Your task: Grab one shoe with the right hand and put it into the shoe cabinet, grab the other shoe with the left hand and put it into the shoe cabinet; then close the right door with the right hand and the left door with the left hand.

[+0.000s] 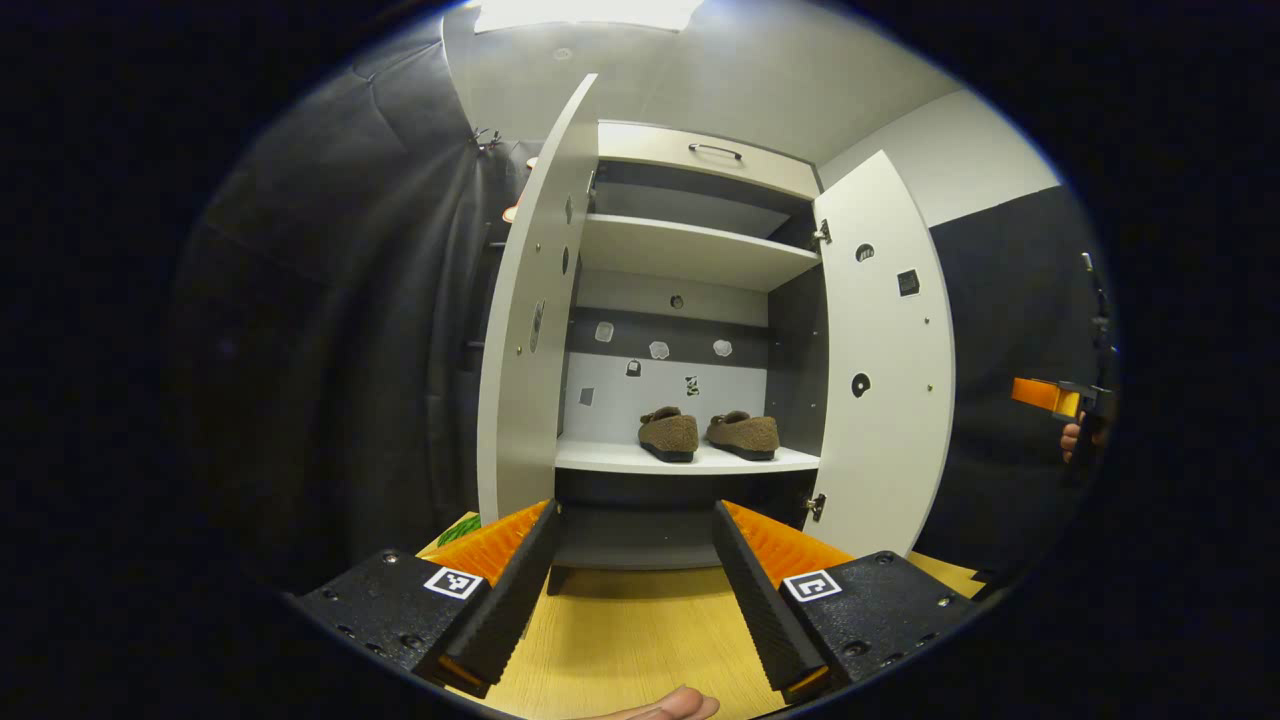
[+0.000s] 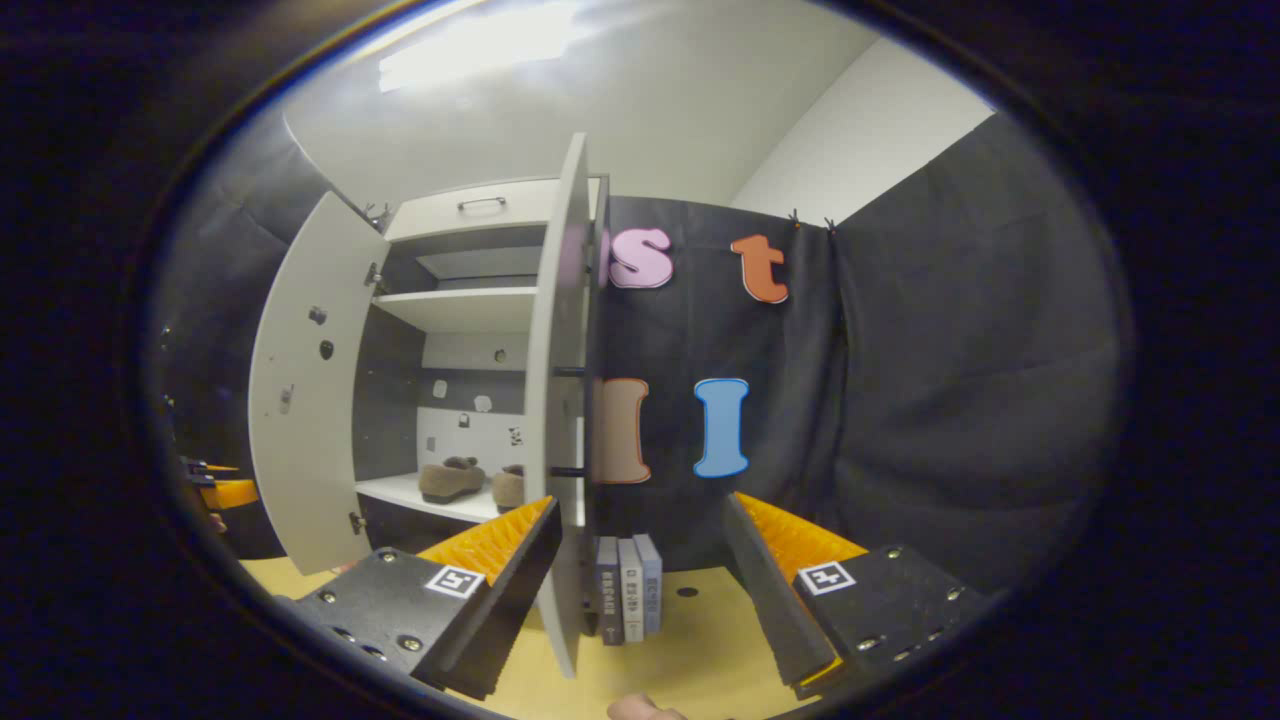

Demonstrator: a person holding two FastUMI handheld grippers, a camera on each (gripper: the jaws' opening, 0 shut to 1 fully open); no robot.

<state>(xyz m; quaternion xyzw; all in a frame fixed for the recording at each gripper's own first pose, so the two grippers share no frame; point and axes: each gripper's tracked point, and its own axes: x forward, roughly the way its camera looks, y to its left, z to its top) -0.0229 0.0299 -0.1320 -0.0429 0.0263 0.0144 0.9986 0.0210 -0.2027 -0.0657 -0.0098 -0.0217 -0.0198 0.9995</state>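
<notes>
Cabinet shelf (image 1: 610, 457): both shoes (image 1: 669, 434) beyond spread left tongs (image 1: 634, 600)

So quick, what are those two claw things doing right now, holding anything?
Left gripper: open, holding nothing, facing the open shoe cabinet.
Right gripper: open, holding nothing, its fingers either side of the right door edge, not pressing it.

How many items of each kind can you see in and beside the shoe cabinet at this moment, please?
Brown shoes on the lower shelf: 2
Open cabinet doors: 2
Upright books beside the cabinet: 3
Total: 7
</notes>
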